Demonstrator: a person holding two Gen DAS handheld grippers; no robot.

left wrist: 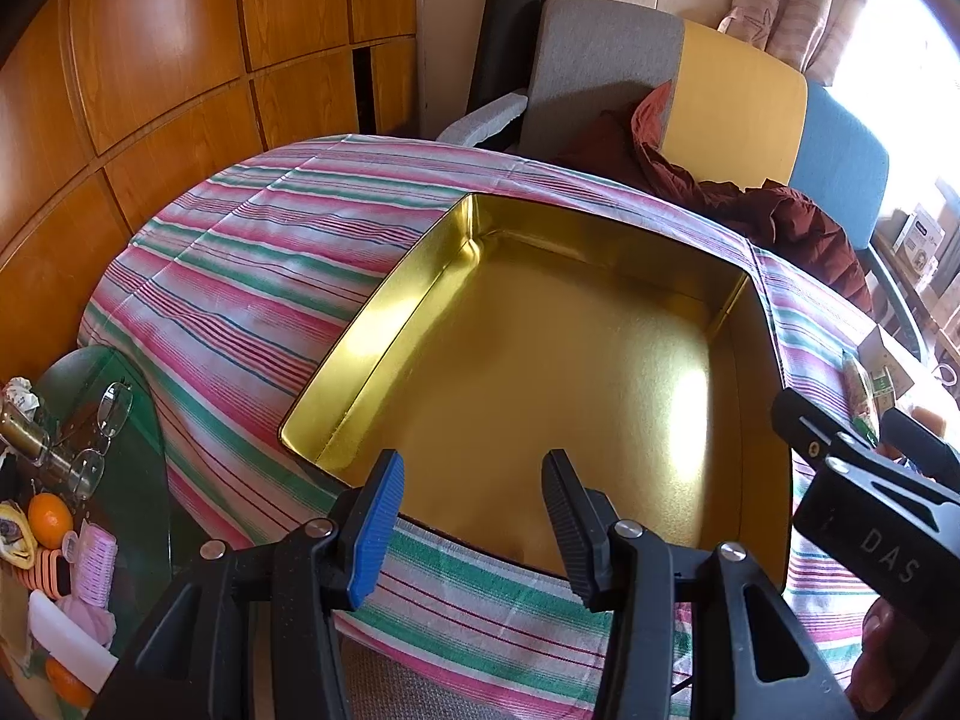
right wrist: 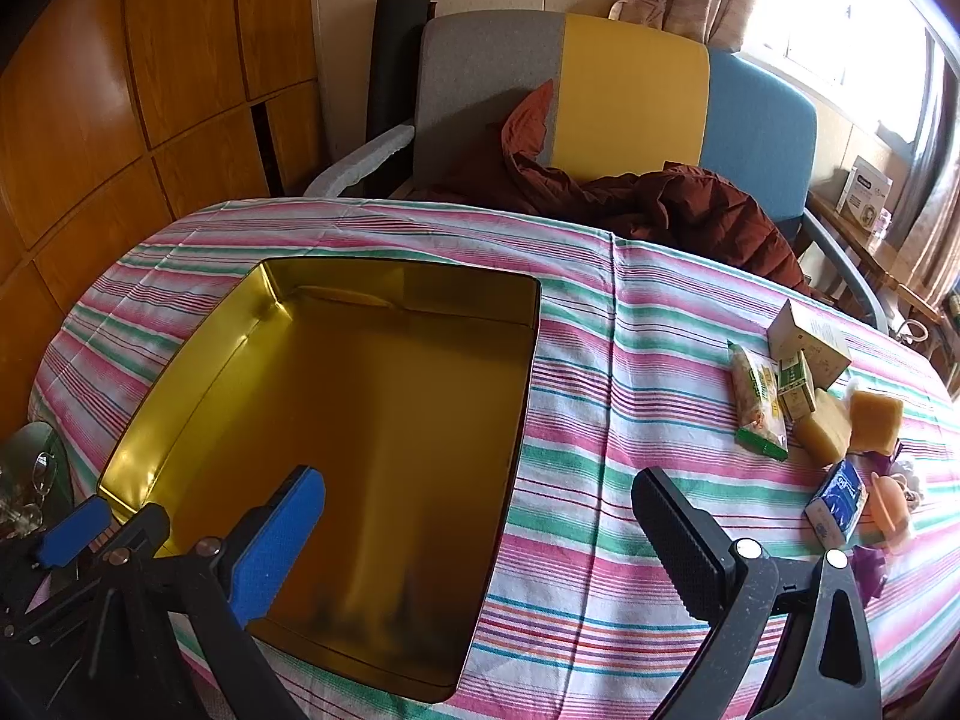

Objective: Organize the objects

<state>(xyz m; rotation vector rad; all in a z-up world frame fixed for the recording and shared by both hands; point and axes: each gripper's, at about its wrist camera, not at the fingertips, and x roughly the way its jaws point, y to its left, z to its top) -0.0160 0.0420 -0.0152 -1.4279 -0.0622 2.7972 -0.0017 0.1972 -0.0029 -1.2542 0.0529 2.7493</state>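
Only "DAS" on right gripper (left wrist: 864, 450).

Daylight from the window (right wrist: 852, 18) — blown out, fisheye-bent edges.

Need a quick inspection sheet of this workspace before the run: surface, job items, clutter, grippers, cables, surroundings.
Surface: table under striped cloth, wrinkled.
Job's things: gold tin open, nothing inside; at the cloth's right side a snack packet, carton, small green box, two yellow blocks, blue pack.
Clutter: glasses, oranges and oddments on the glass side table.
Grippers: left gripper open, holding nothing, over the tin's near edge; right gripper open, holding nothing.
Cables: nothing seen.
Surroundings: chair with red-brown jacket, wood panelling, bright window.
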